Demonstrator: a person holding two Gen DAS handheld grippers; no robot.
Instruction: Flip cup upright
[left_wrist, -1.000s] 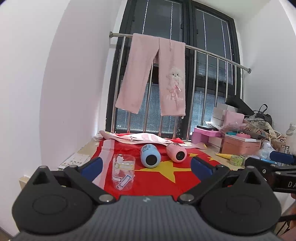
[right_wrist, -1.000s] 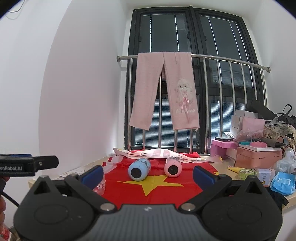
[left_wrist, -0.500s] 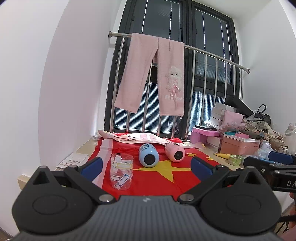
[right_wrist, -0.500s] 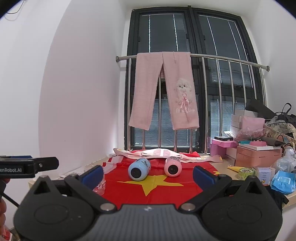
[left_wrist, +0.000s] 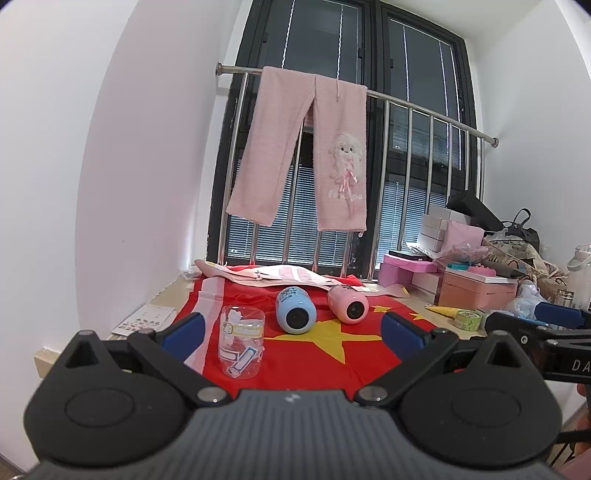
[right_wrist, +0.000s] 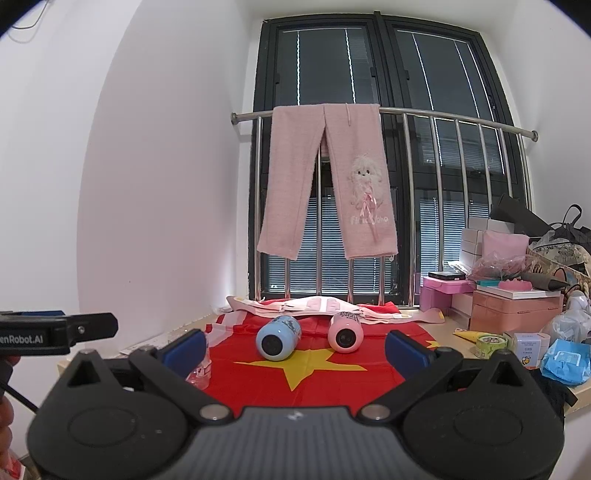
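Left wrist view shows the clear glass cup (left_wrist: 242, 341) standing mouth-down, by the look of it, on the near left part of the red flag cloth (left_wrist: 314, 354), its long axis vertical; through the glass its mouth is hard to make out. It sits ahead of the left gripper (left_wrist: 291, 332) and toward that gripper's left finger (left_wrist: 183, 330), with a gap between them. The left gripper's fingers are spread wide and hold nothing. Behind the cup, well apart from it, a blue bottle (left_wrist: 295, 310) and a pink bottle (left_wrist: 348, 304) lie on their sides, round ends toward the camera. From the right wrist view the cup (right_wrist: 201, 371) is mostly hidden behind the left finger of the right gripper (right_wrist: 295, 349), which is also spread wide and empty. The left gripper looks the nearer one; a grasp would likely need a small shift leftward to centre the cup between its fingers.
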